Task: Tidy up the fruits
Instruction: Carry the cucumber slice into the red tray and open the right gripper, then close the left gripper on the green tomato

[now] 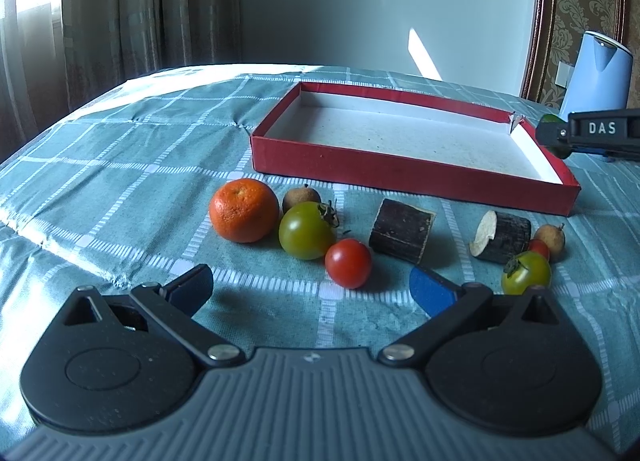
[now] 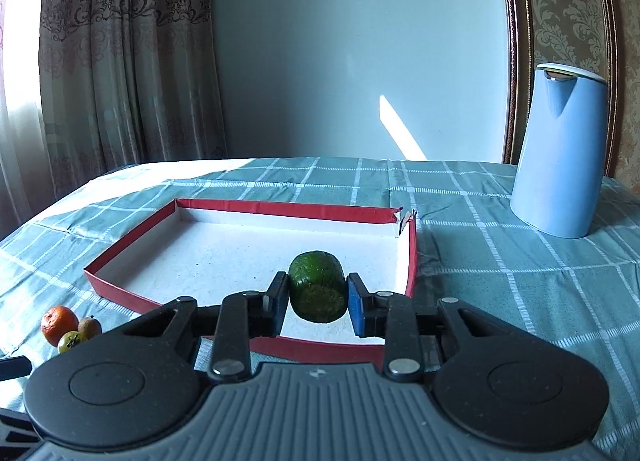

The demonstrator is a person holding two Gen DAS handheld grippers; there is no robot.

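My right gripper is shut on a green cucumber chunk and holds it over the near right part of the shallow red box; the box holds nothing else. My left gripper is open and empty above the cloth, just short of a red tomato. Beyond it lie an orange, a green tomato, a small brown fruit, two dark cut chunks, and a second green tomato. The right gripper shows at the box's right corner.
The red box lies behind the fruit row on a teal checked cloth. A blue kettle stands at the back right. Another small brown fruit and a small red tomato lie at the row's right end. Curtains hang on the left.
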